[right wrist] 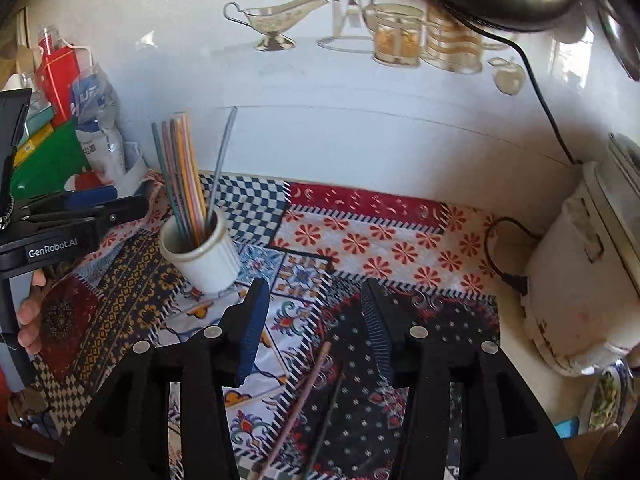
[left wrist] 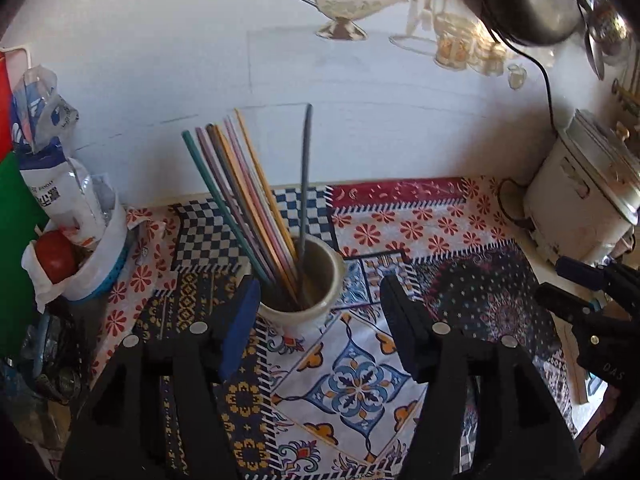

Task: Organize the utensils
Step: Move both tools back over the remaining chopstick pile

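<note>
Left wrist view: left gripper (left wrist: pixel 320 312) jaws wide, empty, flanking white ceramic cup (left wrist: pixel 304 284) of coloured chopsticks (left wrist: pixel 244 200) (one grey stick apart, upright). Right gripper (right wrist: pixel 316 320) jaws wide, empty, above pink chopstick (right wrist: pixel 298 404) and dark chopstick (right wrist: pixel 326 424) lying on patterned tablecloth (right wrist: pixel 384 240). Rice cooker (right wrist: pixel 576 280) far right.

Bright, cool daylight fills both views, with glare on the glossy white wall (right wrist: pixel 360 132). Fisheye bending curves the wall lines and darkens the corners. The upright grey chopstick (left wrist: pixel 306 176) looks motion-blurred
</note>
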